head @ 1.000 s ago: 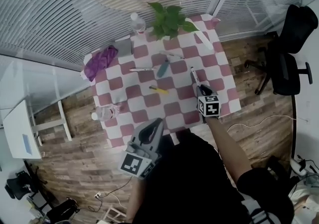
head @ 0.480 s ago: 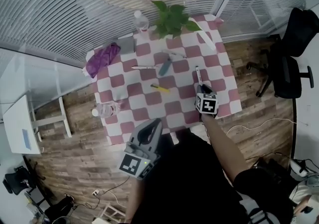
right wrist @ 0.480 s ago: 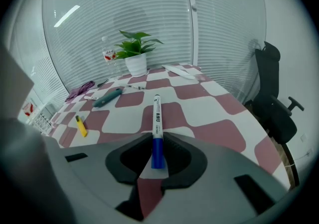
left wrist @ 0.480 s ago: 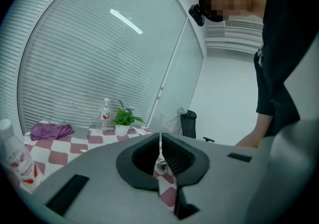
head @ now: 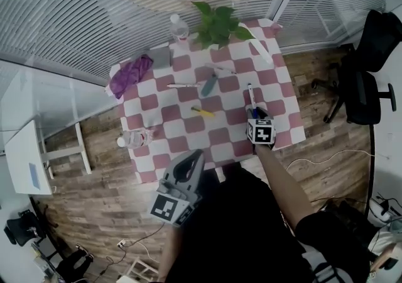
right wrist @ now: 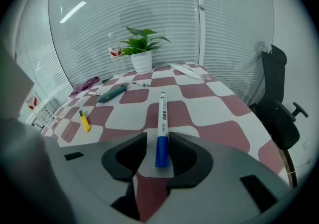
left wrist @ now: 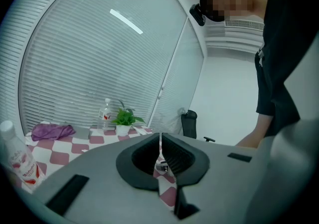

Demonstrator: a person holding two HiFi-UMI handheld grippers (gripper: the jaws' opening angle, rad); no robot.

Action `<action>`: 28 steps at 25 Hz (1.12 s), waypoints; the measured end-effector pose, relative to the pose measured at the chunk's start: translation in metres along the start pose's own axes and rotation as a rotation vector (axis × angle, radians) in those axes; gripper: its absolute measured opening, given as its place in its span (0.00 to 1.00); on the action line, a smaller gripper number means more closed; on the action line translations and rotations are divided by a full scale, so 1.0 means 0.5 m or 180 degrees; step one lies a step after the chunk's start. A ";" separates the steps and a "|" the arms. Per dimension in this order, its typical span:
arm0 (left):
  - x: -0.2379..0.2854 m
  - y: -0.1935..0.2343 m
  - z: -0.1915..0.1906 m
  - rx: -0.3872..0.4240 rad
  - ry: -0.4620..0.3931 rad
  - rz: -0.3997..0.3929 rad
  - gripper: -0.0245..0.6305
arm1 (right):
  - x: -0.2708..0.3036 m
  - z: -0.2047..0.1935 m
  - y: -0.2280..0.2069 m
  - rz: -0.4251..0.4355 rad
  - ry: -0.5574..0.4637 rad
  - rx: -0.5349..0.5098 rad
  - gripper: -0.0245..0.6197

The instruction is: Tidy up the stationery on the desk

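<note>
Right tongs (right wrist: 160,144) just opened, blue-capped marker (right wrist: 162,113) lying loose between them, left tongs (left wrist: 160,154) shut, empty

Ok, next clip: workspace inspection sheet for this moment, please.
Surface: red-and-white checkered tablecloth, lying flat.
Job's things: blue-capped marker lying between the jaws of the right claw; white pen, teal pen-shaped item and yellow item loose mid-table.
Clutter: purple cloth, potted plant, water bottle beside it, second bottle at the left edge.
Grippers: right claw open, jaws have just been opening, not pressing the marker; left claw shut, empty.
Cables: white cable on the floor at right.
Surroundings: window blinds, black office chair.
</note>
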State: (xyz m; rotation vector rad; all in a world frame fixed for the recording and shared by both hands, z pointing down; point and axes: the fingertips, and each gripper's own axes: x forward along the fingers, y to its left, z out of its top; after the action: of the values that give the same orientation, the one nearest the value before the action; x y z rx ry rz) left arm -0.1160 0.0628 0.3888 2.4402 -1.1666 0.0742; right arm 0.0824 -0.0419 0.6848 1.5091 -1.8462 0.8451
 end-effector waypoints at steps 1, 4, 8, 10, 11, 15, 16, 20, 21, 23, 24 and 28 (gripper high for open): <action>-0.001 0.000 -0.002 -0.0001 0.0022 0.0004 0.10 | -0.001 0.001 0.001 0.0028 -0.0009 0.0017 0.28; -0.003 -0.001 -0.003 -0.0017 0.0037 0.0003 0.10 | -0.007 0.005 0.000 0.0054 -0.0033 0.0015 0.30; -0.006 -0.002 -0.008 0.0011 0.0043 -0.0019 0.10 | -0.021 0.017 -0.005 0.0042 -0.0097 -0.0019 0.31; -0.008 -0.004 -0.009 0.0021 0.0041 -0.0026 0.10 | -0.030 0.026 -0.004 0.0050 -0.0144 -0.0031 0.31; -0.009 -0.006 -0.009 0.0015 0.0035 -0.0024 0.10 | -0.035 0.032 -0.002 0.0058 -0.0174 -0.0052 0.31; -0.017 -0.009 -0.004 -0.0007 -0.0005 0.0007 0.10 | -0.056 0.071 0.034 0.0141 -0.0365 -0.0353 0.31; -0.021 -0.007 -0.004 0.0000 -0.0007 0.0021 0.10 | -0.059 0.082 0.048 0.0175 -0.0416 -0.0448 0.31; -0.037 0.001 -0.005 -0.0020 -0.0033 0.0089 0.10 | -0.060 0.117 0.125 0.0420 -0.0537 -0.0733 0.31; -0.040 0.003 -0.005 -0.0034 -0.0041 0.0107 0.10 | -0.057 0.122 0.148 0.0505 -0.0548 -0.0804 0.31; -0.051 0.011 -0.008 -0.0004 -0.0036 0.0140 0.10 | -0.051 0.125 0.195 0.0679 -0.0558 -0.0957 0.31; -0.057 0.017 -0.010 0.0027 -0.0027 0.0160 0.10 | -0.047 0.123 0.218 0.0769 -0.0547 -0.1020 0.31; -0.084 0.040 -0.018 0.0049 0.0007 0.0276 0.10 | -0.028 0.099 0.302 0.1100 -0.0392 -0.1210 0.31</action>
State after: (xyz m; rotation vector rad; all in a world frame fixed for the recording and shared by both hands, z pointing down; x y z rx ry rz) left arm -0.1567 0.0860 0.3947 2.4015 -1.2753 0.1120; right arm -0.0667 -0.0498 0.6284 1.0431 -2.2477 0.5134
